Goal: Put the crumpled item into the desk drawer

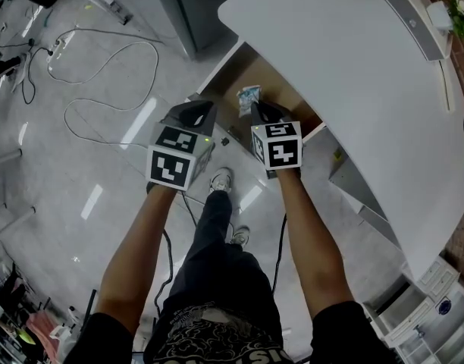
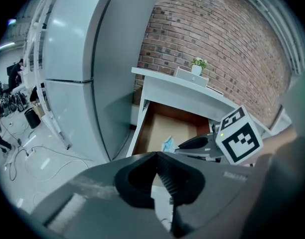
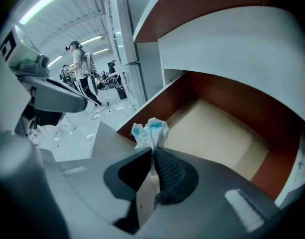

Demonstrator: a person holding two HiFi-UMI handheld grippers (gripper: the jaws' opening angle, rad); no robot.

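A crumpled white and blue wrapper (image 3: 150,131) is pinched in my right gripper (image 3: 152,151), which is shut on it. It hangs over the front left part of the open desk drawer (image 3: 217,133), whose pale floor is bare. In the head view the crumpled wrapper (image 1: 248,99) shows just beyond my right gripper (image 1: 256,108), above the drawer (image 1: 274,89). My left gripper (image 1: 204,106) is shut with nothing in it, left of the drawer front. From the left gripper view the wrapper (image 2: 168,144) and drawer (image 2: 165,128) lie ahead of my left gripper (image 2: 156,156).
The white desk top (image 1: 346,67) overhangs the drawer at the right. A grey cabinet (image 2: 87,68) stands left of the desk. Cables (image 1: 103,74) trail over the glossy floor. White shelving (image 1: 421,309) is at the lower right. The person's legs and shoes (image 1: 221,180) are below.
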